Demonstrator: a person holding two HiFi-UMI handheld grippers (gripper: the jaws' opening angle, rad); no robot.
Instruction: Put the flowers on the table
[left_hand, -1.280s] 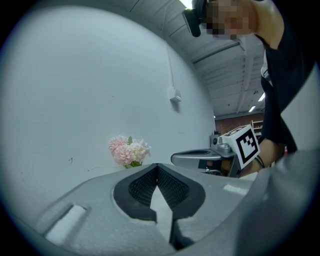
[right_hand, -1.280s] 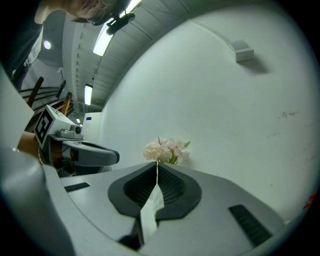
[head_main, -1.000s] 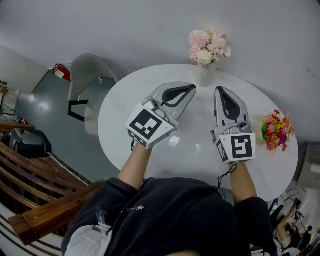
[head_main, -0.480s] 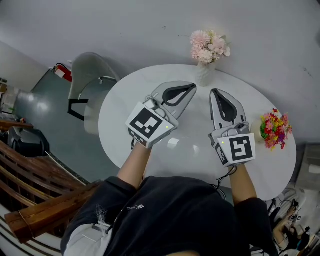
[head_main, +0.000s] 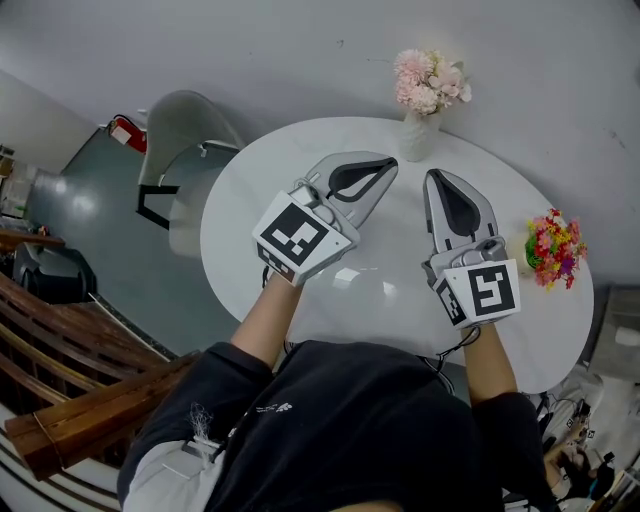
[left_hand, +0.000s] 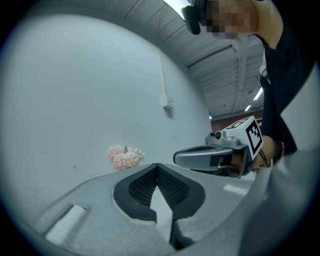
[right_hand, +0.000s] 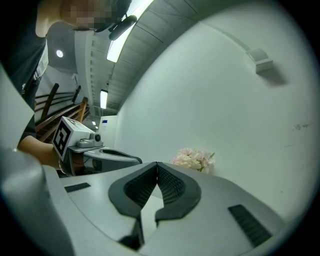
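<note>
The left gripper (head_main: 388, 165) and right gripper (head_main: 438, 180) hover level over the round white bench (head_main: 250, 240), jaws pressed together on nothing, likely because the pink flowers in a white vase (head_main: 430, 85) and the multicoloured bouquet (head_main: 553, 248) already stand at its edges.

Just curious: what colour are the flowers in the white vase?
The flowers are pale pink; head view shows best.

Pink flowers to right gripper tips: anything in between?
Nothing. In the head view, only bare white table lies between the pink flowers in their vase and the shut right gripper.
</note>
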